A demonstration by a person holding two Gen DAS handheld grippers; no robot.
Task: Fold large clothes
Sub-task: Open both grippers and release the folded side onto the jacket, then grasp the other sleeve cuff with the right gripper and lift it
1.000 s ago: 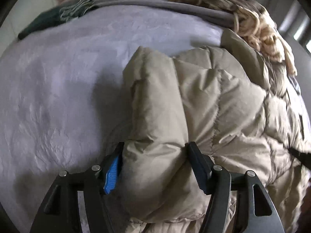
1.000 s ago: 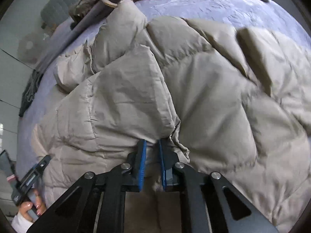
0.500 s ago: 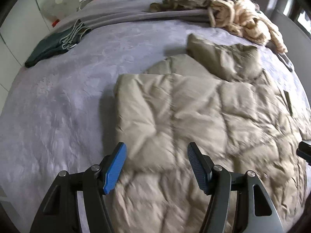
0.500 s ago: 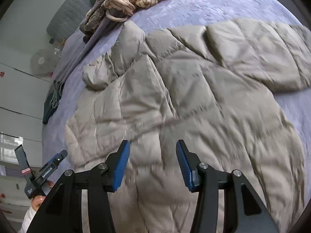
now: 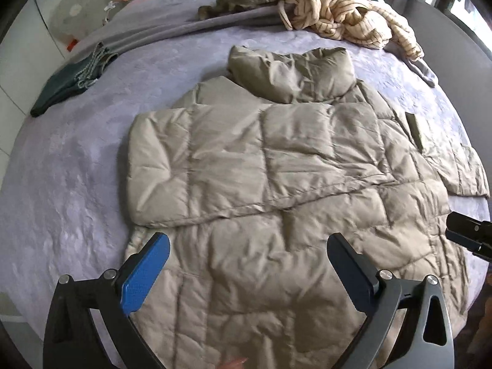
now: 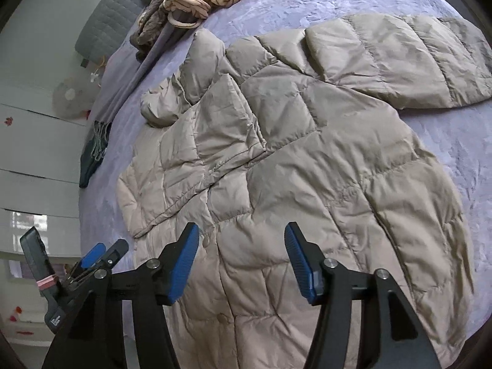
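The puffy tan jacket (image 5: 276, 160) lies spread on the purple bed (image 5: 77, 160), one sleeve (image 5: 196, 166) folded across its chest and the other sleeve (image 6: 396, 61) lying out to the side. It looks light, soft and springy, with slick fabric that would likely slide, so a pinch at a seam or the cuff should hold best. The left gripper (image 5: 247, 264) and the right gripper (image 6: 241, 258) hover above it, jaws opening and empty. A striped garment (image 5: 347, 15) is heaped near the headboard.
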